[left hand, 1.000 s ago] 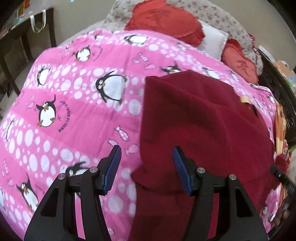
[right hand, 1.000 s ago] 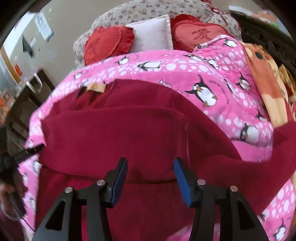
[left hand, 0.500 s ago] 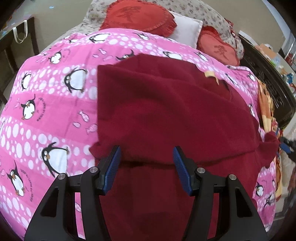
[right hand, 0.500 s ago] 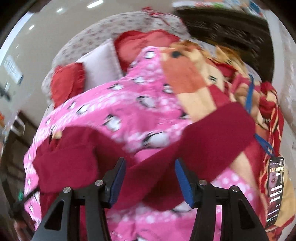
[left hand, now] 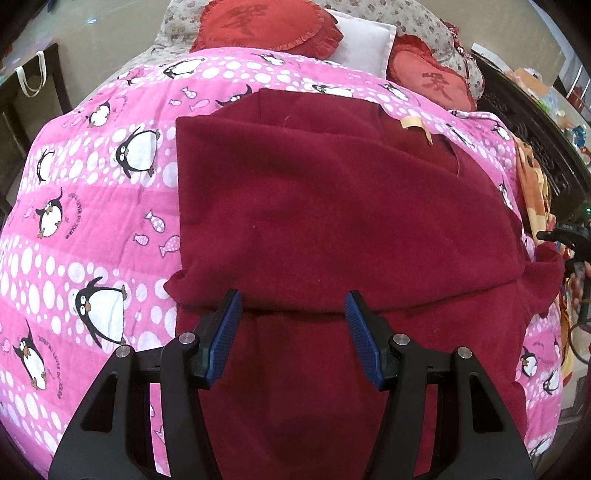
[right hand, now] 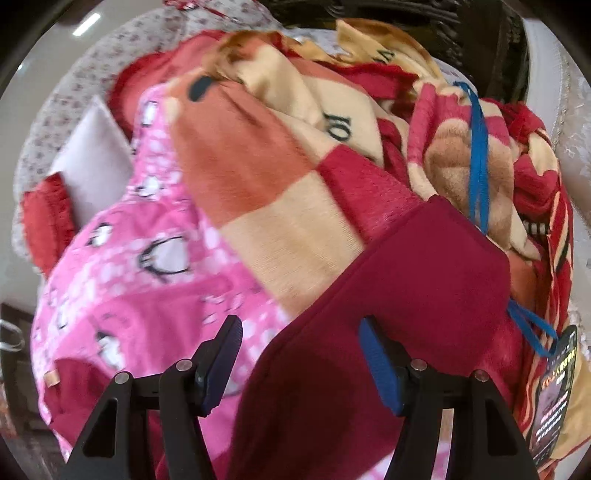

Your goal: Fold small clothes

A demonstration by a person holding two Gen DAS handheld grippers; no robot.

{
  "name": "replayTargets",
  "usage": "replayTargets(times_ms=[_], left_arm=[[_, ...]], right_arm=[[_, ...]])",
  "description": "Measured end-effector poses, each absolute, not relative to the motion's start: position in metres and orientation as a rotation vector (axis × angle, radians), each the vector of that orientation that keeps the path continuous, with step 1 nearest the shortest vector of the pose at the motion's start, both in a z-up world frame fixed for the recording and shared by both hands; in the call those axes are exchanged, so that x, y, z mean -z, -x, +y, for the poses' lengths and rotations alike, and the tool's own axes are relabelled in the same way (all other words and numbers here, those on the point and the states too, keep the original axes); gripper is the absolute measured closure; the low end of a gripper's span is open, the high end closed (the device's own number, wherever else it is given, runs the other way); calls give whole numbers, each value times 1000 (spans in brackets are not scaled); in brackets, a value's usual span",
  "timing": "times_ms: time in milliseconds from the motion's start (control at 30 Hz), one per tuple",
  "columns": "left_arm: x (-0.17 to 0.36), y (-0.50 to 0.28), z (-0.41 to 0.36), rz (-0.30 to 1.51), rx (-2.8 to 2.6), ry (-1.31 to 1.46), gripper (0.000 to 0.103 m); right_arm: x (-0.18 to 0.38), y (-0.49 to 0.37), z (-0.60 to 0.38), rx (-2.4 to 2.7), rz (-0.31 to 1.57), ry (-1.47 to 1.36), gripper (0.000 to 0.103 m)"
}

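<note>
Two grippers, both with jaws spread wide and nothing between the pads. Left gripper [left hand: 293, 314]: hovering over a dark red garment [left hand: 332, 206], laid flat on a pink penguin quilt [left hand: 92, 192]. Folded edge of the garment directly ahead of the fingertips, running across from one jaw to the other; single lower layer beneath and between the jaws. Tan label [left hand: 413, 123] far ahead, off toward the right jaw. Beyond the garment, two red cushions [left hand: 266, 22] and a white pillow [left hand: 360, 46]. Loose sleeve end sticking out well past the right jaw, near the other tool [left hand: 569, 240] at the frame edge.

Right gripper [right hand: 301, 339]: blurred view, jaws apart. Red sleeve [right hand: 406, 288] lying diagonally across the gap, from under the jaws up past the right fingertip; contact with the right pad not clear. Ahead, a crumpled orange-and-cream blanket [right hand: 277, 192] with a blue strap [right hand: 480, 158] over it. Quilt [right hand: 147, 280] ahead of the left jaw; garment body with label [right hand: 51, 378] outside the left jaw. Black tag [right hand: 557, 384] outside the right jaw.
</note>
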State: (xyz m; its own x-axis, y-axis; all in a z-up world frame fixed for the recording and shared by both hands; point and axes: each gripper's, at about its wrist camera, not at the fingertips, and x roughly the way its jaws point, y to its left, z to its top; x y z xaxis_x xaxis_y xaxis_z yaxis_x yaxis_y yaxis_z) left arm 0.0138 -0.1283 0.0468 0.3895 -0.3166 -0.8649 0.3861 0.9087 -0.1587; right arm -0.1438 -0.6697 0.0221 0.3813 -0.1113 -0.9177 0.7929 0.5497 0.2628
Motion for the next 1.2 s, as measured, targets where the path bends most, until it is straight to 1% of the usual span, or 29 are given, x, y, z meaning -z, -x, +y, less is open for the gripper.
replayTargets(times_ms=[167, 200, 233, 267, 300, 333, 400, 667, 833, 933, 1000, 1067, 1133, 1200], left_arm=[[-41, -14, -125, 1102, 447, -59, 45], [-40, -13, -124, 1105, 448, -55, 45], [-40, -13, -123, 1105, 450, -52, 45], [-40, -12, -122, 1106, 451, -49, 45], [-40, -11, -120, 1107, 453, -45, 45], [-40, -11, -120, 1107, 454, -43, 45], [-41, -10, -116, 1102, 450, -41, 45], [-47, -11, -98, 1096, 427, 30, 45], [-57, -7, -96, 1080, 434, 44, 45], [-65, -2, -95, 1064, 444, 49, 45], [-69, -1, -97, 1058, 450, 51, 45], [-73, 0, -95, 1050, 458, 54, 45], [-75, 1, -95, 1047, 463, 57, 45], [-75, 2, -94, 1049, 468, 63, 45]], right_arm=[[-16, 138, -673, 668, 1025, -778, 40], [-16, 137, -672, 669, 1030, -761, 45], [-15, 138, -670, 676, 1042, -728, 59], [-16, 139, -669, 679, 1056, -682, 65], [-17, 141, -667, 660, 1050, -665, 75], [-19, 146, -666, 633, 1037, -676, 87], [-26, 160, -663, 586, 993, -726, 95], [-88, 214, -631, 475, 797, -704, 96], [-129, 201, -585, 283, 724, -669, 96], [-150, 178, -533, 130, 707, -593, 96], [-155, 167, -500, 39, 705, -561, 96], [-149, 150, -462, -54, 726, -540, 96], [-135, 139, -431, -114, 766, -521, 96], [-108, 125, -399, -172, 836, -500, 96]])
